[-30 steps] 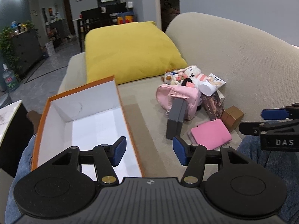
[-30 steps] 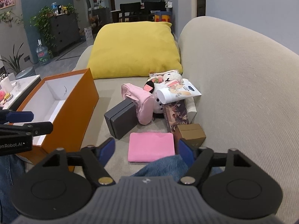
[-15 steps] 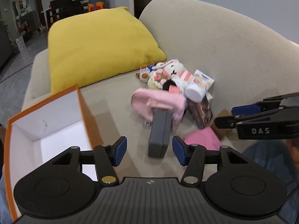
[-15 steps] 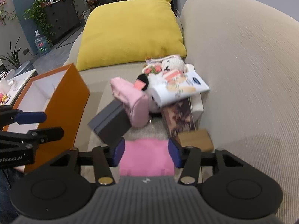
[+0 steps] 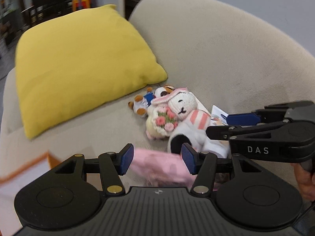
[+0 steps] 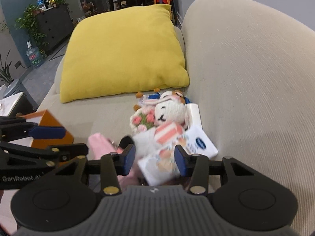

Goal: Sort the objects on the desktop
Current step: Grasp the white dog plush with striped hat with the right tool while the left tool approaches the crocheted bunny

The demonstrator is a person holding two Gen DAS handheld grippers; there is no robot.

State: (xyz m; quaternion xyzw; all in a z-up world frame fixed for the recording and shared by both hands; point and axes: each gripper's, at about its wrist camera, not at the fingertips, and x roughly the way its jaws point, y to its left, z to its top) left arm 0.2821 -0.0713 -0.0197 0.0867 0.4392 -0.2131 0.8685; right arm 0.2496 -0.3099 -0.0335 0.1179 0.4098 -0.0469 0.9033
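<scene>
A pile of small things lies on the beige sofa seat. A knitted white bunny (image 5: 184,103) (image 6: 170,111) with a flower bunch lies on top, a small dog plush (image 5: 146,100) behind it. A pink pouch (image 5: 159,167) (image 6: 100,144) lies nearest. A white pack with a blue logo (image 6: 189,147) leans at the right. My left gripper (image 5: 157,158) is open, its pads either side of the pink pouch. My right gripper (image 6: 155,159) is open just before the white pack; it also shows in the left wrist view (image 5: 232,125). An orange box (image 6: 49,122) (image 5: 25,169) stands at the left.
A big yellow cushion (image 5: 78,64) (image 6: 126,53) leans at the far end of the seat. The sofa backrest (image 6: 246,68) rises along the right. A dark cabinet with plants (image 6: 53,23) and a water bottle (image 6: 34,56) stand on the floor at the left.
Both grippers have moved forward toward the pile. The grey box, pink cloth and brown box have dropped out of view below them. The orange box has slid to the left edge.
</scene>
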